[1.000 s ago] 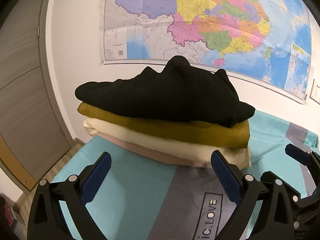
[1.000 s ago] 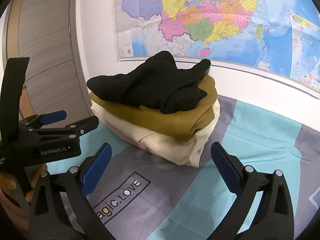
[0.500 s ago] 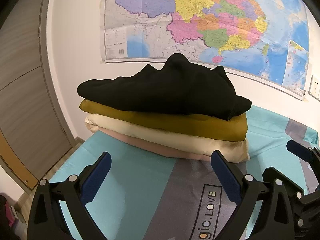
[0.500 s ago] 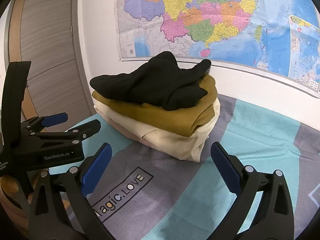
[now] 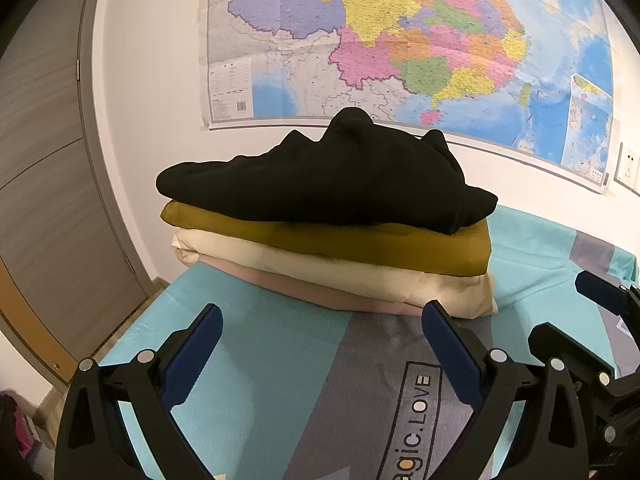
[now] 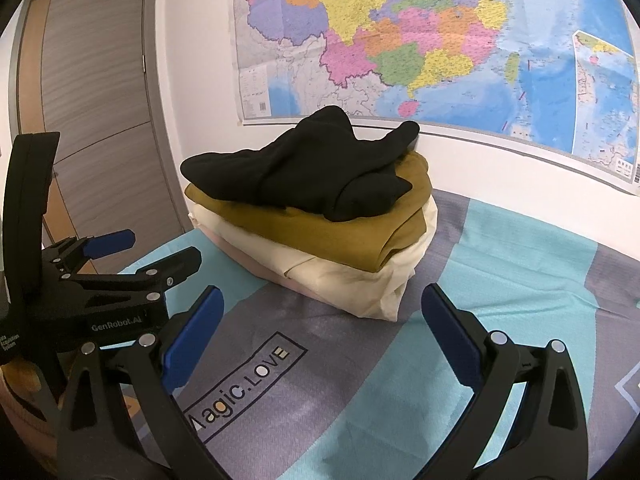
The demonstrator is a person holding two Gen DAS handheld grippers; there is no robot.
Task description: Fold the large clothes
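A: Where did we see the folded clothes?
B: Stacked on the bedsheet (image 5: 256,364) below the wall map (image 5: 400,40), black garment (image 5: 320,180) topmost.
A: And our tools?
B: Left tool (image 5: 320,354) and right tool (image 6: 320,328) were both spread, empty.

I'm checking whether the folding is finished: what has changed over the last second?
Both open grippers, left and right, drew back a little from the pile, which looks slightly farther off; neither took hold of anything. The loosely folded black garment stays on the mustard, cream and pink folded clothes, undisturbed on the teal-and-grey bedsheet.
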